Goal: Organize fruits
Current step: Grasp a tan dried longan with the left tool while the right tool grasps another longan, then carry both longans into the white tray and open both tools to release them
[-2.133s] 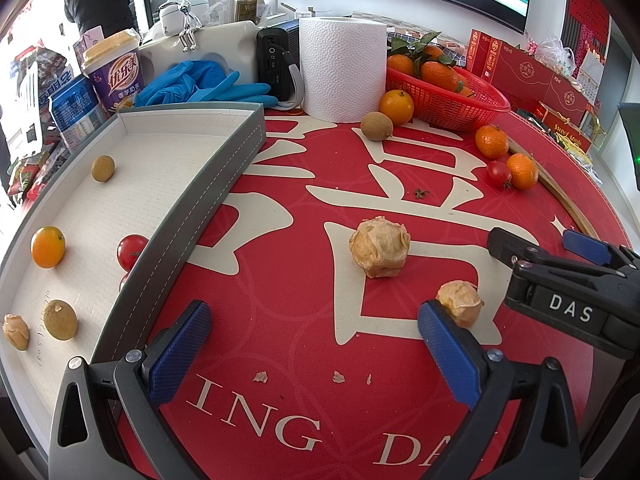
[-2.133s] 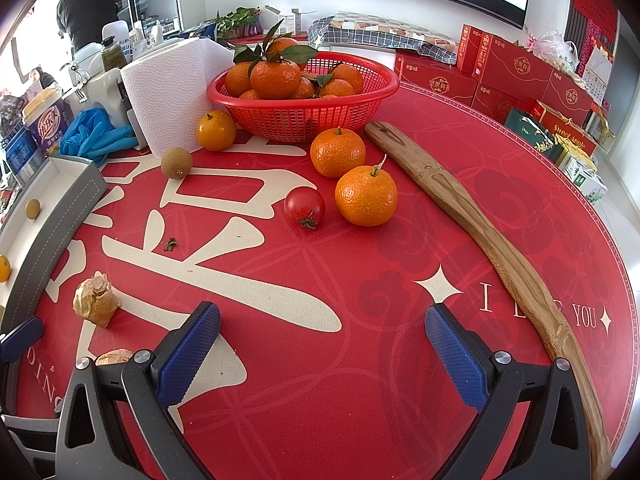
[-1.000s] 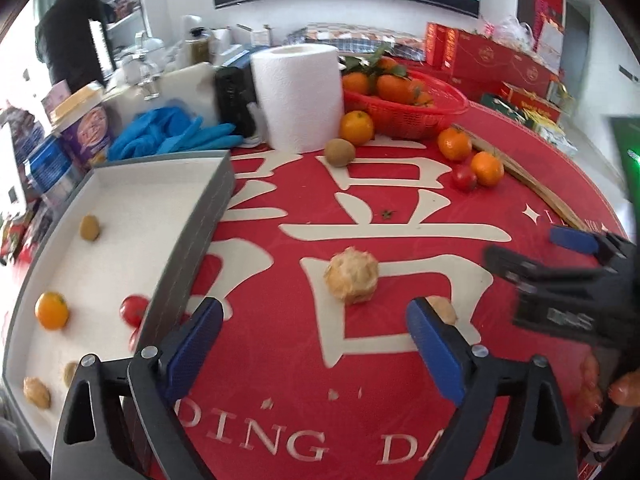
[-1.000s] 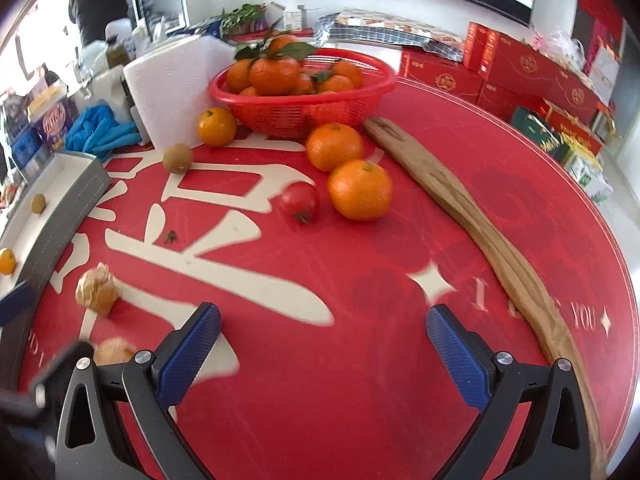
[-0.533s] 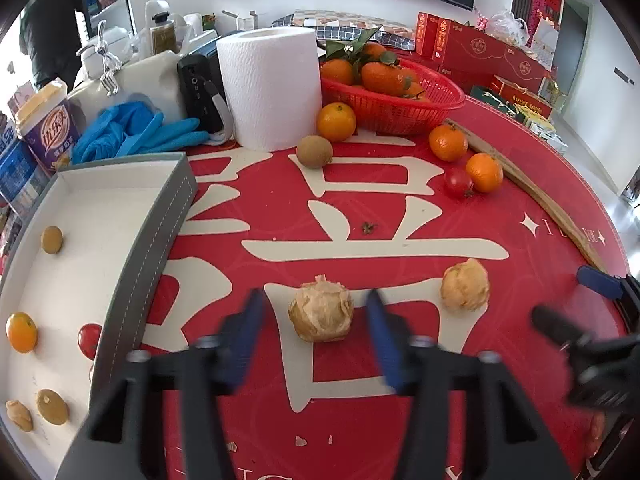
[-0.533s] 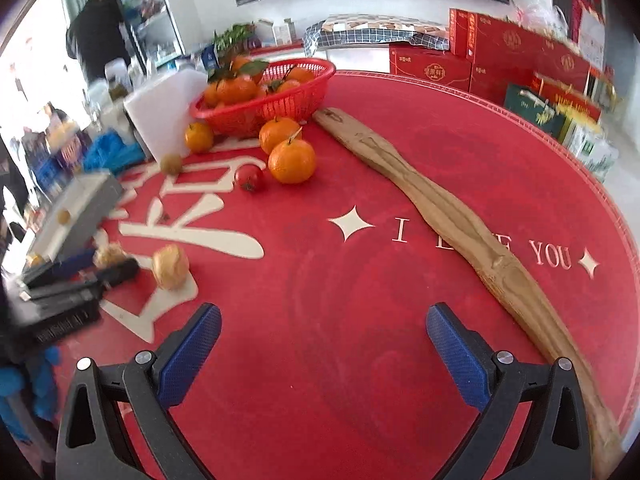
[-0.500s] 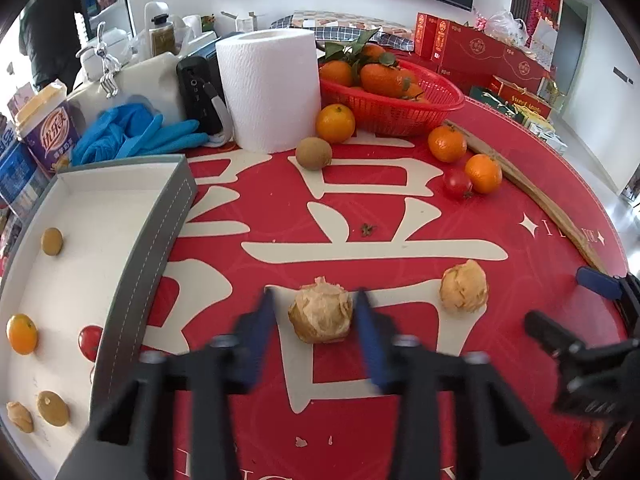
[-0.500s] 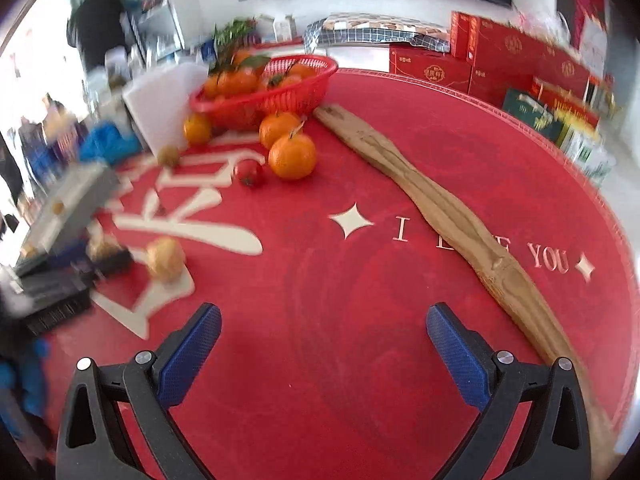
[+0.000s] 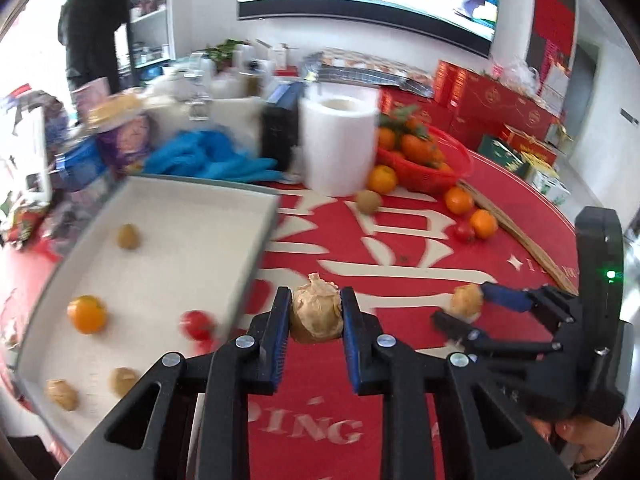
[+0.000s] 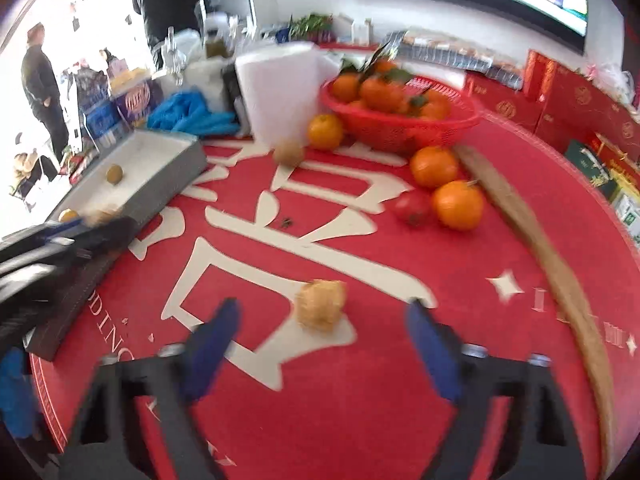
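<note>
My left gripper [image 9: 314, 318] is shut on a tan papery fruit [image 9: 317, 312] and holds it above the red tablecloth, just right of the grey tray [image 9: 256, 248]. My right gripper [image 10: 324, 326] is open, its fingers on either side of a second tan papery fruit [image 10: 320, 308] that lies on the cloth; the left wrist view also shows this gripper [image 9: 466, 312] around that fruit [image 9: 466, 300]. The tray holds an orange [image 9: 87, 314], a tomato [image 9: 196, 325] and several small brown fruits.
A red basket [image 10: 400, 120] of oranges stands at the back by a paper roll [image 10: 280, 92]. Loose oranges [image 10: 458, 205], a tomato [image 10: 412, 208] and a kiwi [image 10: 289, 152] lie in front of it. A long wooden stick [image 10: 560, 280] lies at the right.
My left gripper has closed on the larger papery fruit and lifted it toward the tray. My right gripper has swung left and moved in around the smaller papery fruit, jaws narrower than before.
</note>
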Tool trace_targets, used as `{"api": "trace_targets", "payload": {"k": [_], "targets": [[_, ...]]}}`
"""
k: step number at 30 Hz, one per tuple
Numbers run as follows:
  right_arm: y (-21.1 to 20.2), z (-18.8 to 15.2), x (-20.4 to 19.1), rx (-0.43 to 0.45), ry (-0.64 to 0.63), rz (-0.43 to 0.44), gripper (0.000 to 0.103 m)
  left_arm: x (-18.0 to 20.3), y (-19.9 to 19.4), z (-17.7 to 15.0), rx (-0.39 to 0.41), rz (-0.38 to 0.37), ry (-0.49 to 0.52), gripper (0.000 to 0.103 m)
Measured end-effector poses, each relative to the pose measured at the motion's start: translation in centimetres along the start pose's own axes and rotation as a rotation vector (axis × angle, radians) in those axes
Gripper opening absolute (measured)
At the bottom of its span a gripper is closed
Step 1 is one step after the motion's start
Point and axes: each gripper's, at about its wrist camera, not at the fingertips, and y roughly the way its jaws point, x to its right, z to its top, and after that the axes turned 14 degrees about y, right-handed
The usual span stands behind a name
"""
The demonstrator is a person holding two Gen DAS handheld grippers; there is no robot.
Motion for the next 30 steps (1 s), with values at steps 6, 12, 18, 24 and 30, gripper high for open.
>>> {"api": "trace_targets", "payload": {"k": [6, 12, 18, 24, 30], "targets": [[0.0, 0.3, -0.3, 0.016, 0.016, -0.026, 0.023, -4.5, -1.0, -2.2, 0.001, 0.090, -0.051, 0.027], [-1.6, 1.1, -2.5, 0.029, 0.000, 0.060, 0.023, -8.1, -0.8, -5.0, -0.025, 0.136, -0.130, 0.027], [-2.1, 1.7, -8.4, 0.000, -0.068, 0.183, 0.023, -10.1, -0.9, -7.4, -0.036, 0.171, -0.188, 0.026], [-0.7, 1.8, -14.5, -0.043, -0.144, 0.257, 0.023, -10.2, -0.9, -8.4, -0.028, 0.163, -0.227, 0.027], [1.2, 2.5, -17.4, -0.077, -0.171, 0.246, 0.023, -10.3, 0.2, -8.9, -0.049, 0.139, -0.246, 0.027]]}}
